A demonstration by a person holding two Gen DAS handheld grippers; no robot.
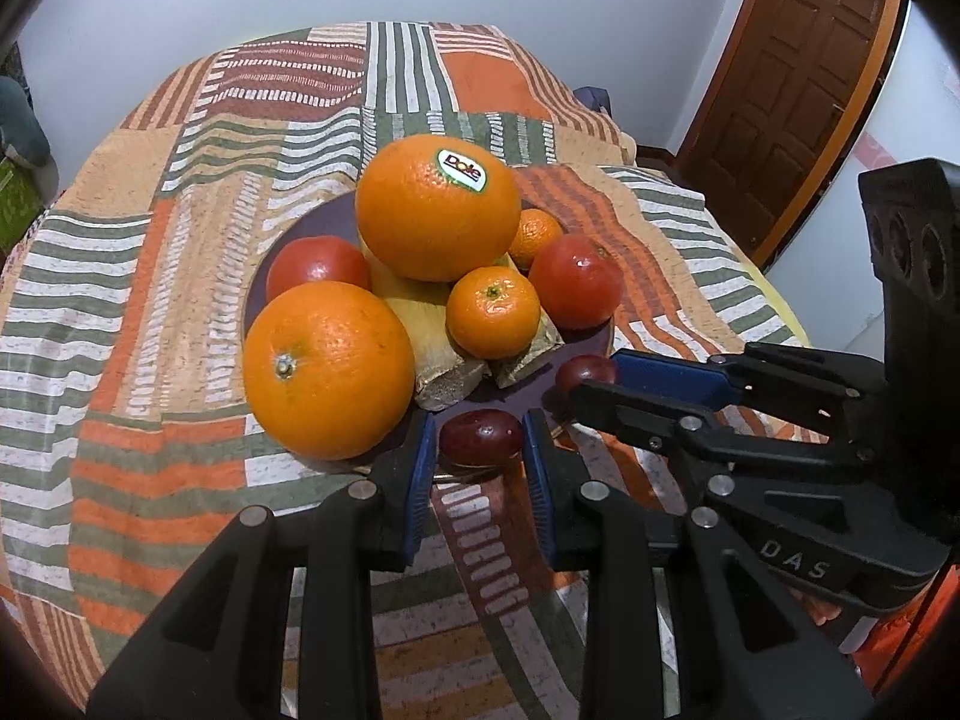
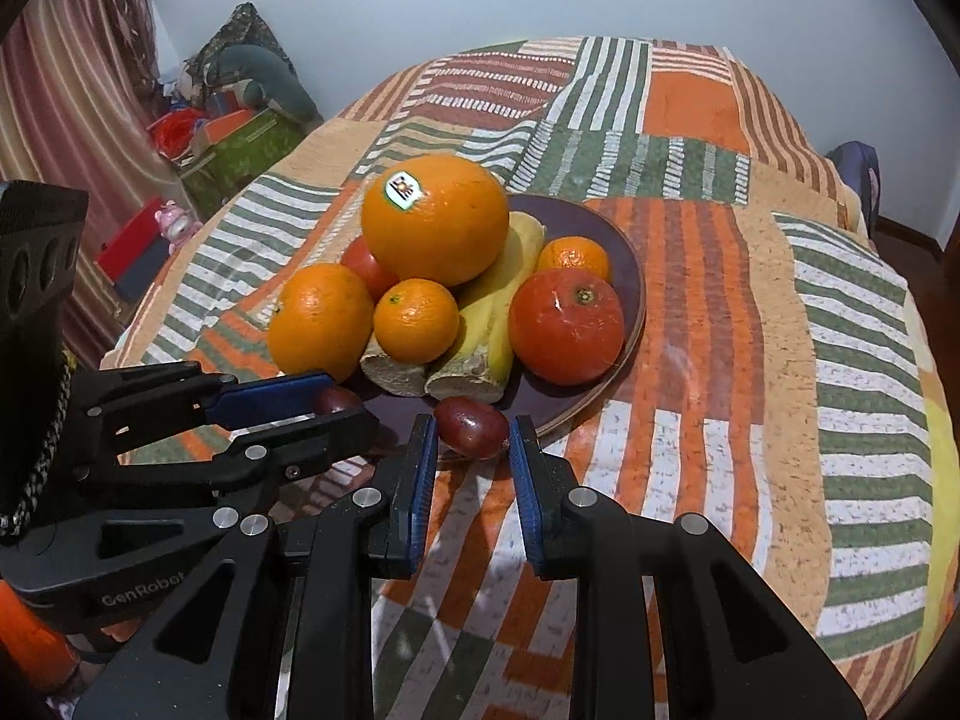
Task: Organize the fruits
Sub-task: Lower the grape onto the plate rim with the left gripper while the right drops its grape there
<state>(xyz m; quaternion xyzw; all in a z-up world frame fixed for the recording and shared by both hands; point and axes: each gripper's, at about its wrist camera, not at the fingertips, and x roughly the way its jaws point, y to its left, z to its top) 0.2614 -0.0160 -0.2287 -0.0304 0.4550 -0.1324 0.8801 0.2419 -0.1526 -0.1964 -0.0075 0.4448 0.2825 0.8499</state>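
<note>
A dark purple plate (image 1: 300, 228) (image 2: 624, 252) holds a pile of fruit: a big orange with a sticker (image 1: 438, 210) (image 2: 435, 219), a second orange (image 1: 329, 369) (image 2: 320, 319), mandarins (image 1: 493, 312), tomatoes (image 1: 575, 281) (image 2: 567, 327) and bananas (image 2: 492, 312). My left gripper (image 1: 480, 450) has a dark red grape (image 1: 480, 437) between its pads at the plate's near edge. My right gripper (image 2: 472, 441) has another dark red grape (image 2: 471, 418) between its pads. In each view the other gripper shows side-on, its grape (image 1: 585, 373) (image 2: 337, 399) at the tips.
The plate stands on a round table under an orange, green and white patchwork cloth (image 1: 120, 360) (image 2: 780, 330). A wooden door (image 1: 792, 78) is at the far right. Boxes and cushions (image 2: 240, 120) lie on the floor to the left, by a striped curtain.
</note>
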